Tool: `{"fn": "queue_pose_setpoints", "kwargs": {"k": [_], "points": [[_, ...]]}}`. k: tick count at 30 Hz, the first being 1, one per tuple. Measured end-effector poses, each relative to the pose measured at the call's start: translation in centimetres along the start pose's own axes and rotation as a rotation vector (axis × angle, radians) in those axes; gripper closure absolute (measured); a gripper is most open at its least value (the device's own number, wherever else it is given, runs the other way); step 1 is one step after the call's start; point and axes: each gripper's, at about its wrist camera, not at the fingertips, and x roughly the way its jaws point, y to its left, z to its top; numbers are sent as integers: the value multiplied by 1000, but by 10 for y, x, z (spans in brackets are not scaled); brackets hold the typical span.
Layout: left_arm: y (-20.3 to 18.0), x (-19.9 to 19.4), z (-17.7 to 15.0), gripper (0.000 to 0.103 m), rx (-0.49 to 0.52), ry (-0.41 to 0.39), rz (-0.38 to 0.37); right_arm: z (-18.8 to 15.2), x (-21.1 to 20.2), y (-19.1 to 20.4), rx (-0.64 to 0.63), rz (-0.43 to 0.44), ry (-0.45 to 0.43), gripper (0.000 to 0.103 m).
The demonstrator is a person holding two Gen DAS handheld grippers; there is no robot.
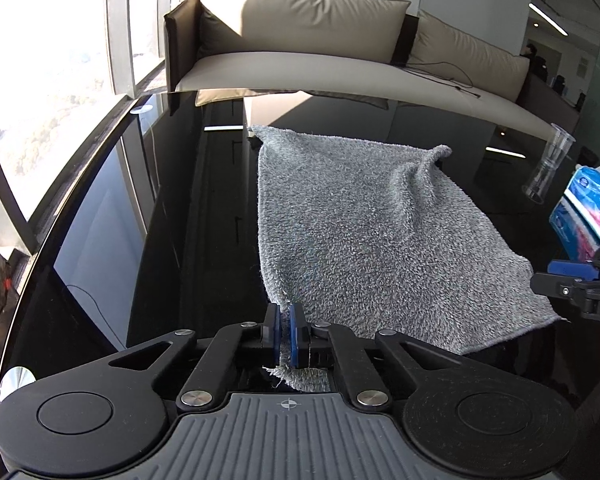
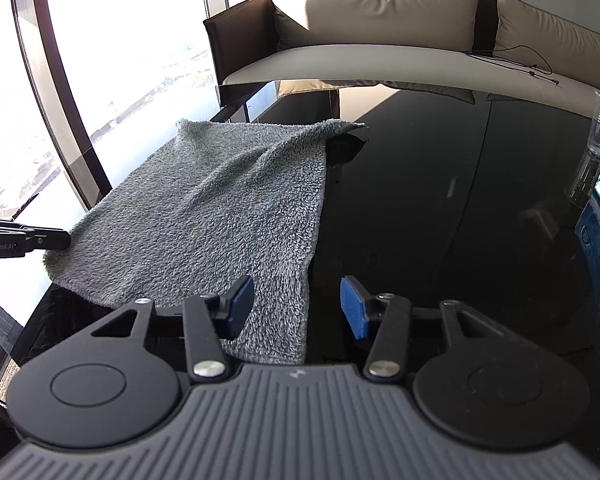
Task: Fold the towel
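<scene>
Grey towel (image 1: 364, 232) pinched by left gripper (image 1: 285, 330) (near corner); right gripper (image 2: 296, 308) apparently gapes, unclamped.

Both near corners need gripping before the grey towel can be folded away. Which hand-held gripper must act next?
The right hand-held gripper. Its pads stand apart, with the towel corner lying between them, not pinched. The left hand-held gripper is already shut on its corner, so it only needs to hold.
</scene>
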Motion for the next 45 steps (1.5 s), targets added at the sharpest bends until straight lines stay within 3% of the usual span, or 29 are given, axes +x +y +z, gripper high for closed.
{"fn": "queue_pose_setpoints", "kwargs": {"k": [3,5,7,14,30,33,36,38,45], "points": [[-3,-1,-1,100,1,-2,8,-3,4,3,-21,-14,10,76],[-5,-3,-2,100,0,-4,17,-4,4,4,-33,-23,11,92],[-6,-4,-2,100,-4,-3,31,-6,3,6,-37,-27,11,98],[-8,-10,-4,100,-24,16,54,-10,-14,7,-34,-47,-11,99],[-8,-9,-4,100,-18,40,87,-14,-15,7,-3,-103,31,99],[-9,-9,-4,95,-14,32,96,-15,-13,6,4,-102,23,99],[-6,-10,-4,90,-17,24,115,-18,-15,6,21,-109,13,88],[-5,-12,-5,82,-28,17,125,-19,-16,4,25,-122,-1,73],[6,-22,-4,66,-84,-29,166,-18,-23,-2,57,-159,-55,63]]}}
